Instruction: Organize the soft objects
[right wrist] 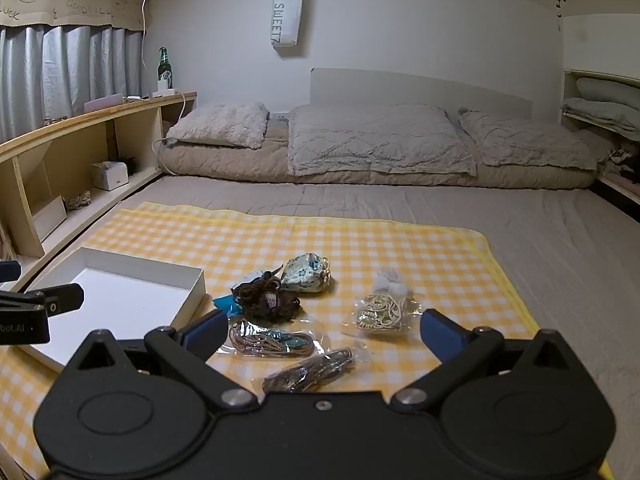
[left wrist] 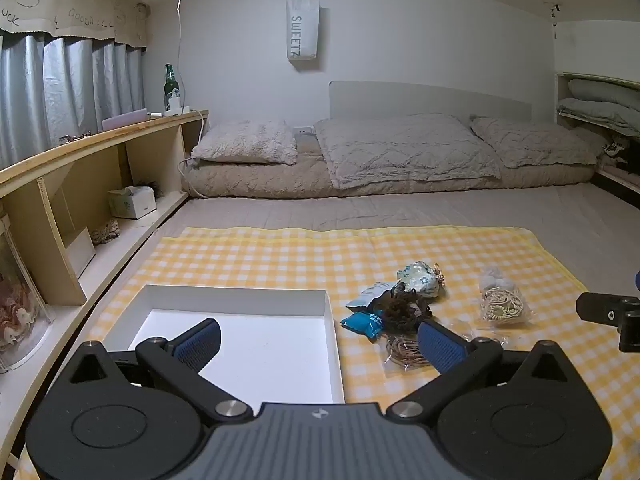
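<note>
A white shallow box (left wrist: 240, 294) (right wrist: 192, 280) lies on a yellow checked cloth (left wrist: 280, 252) (right wrist: 280, 240). Right of it sits a cluster of soft items: a floral pouch (left wrist: 418, 276) (right wrist: 306, 272), a dark brown scrunchie (left wrist: 404, 308) (right wrist: 266, 300), a blue packet (left wrist: 362, 322) (right wrist: 226, 304), a cream cord bundle in clear wrap (left wrist: 502, 306) (right wrist: 380, 314), and bagged brown cords (left wrist: 402, 350) (right wrist: 272, 342) (right wrist: 310, 370). My left gripper (left wrist: 320, 344) hovers open over the box's right edge. My right gripper (right wrist: 322, 334) hovers open above the bagged cords. Neither holds anything.
The cloth lies on a grey bed with pillows (left wrist: 400, 148) and a folded quilt at the far end. A wooden shelf (left wrist: 100, 148) runs along the left with a tissue box (left wrist: 132, 202) and a green bottle (left wrist: 170, 84). A bag (left wrist: 302, 28) hangs on the wall.
</note>
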Demonstrator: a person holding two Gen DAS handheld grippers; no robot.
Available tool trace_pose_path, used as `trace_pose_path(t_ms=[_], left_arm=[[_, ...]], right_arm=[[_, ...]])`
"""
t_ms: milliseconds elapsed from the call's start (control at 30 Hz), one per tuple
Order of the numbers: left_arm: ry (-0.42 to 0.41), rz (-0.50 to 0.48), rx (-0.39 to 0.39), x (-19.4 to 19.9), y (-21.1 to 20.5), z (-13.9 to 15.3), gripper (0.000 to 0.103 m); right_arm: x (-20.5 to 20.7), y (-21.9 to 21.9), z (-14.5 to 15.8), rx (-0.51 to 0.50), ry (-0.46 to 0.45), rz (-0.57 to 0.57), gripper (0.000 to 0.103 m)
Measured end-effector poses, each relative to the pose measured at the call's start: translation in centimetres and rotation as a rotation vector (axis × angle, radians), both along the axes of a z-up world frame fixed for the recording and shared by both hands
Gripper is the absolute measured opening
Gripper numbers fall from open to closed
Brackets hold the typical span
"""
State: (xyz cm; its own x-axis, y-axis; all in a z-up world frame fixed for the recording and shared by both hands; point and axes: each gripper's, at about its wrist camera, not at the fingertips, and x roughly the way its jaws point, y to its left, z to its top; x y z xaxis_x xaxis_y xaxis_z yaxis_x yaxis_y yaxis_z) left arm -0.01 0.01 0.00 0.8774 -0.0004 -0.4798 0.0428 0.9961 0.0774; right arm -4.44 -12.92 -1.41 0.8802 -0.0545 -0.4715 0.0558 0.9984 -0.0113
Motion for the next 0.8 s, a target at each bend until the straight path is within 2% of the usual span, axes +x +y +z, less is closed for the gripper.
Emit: trace_pose_path(t_ms=[800], left_arm=[[0.004,0.002,0.005,-0.03,-0.18,-0.15,0.103]], right_arm=[[-0.04,0.07,0.11,-0.001,0.002,0.000,0.103]])
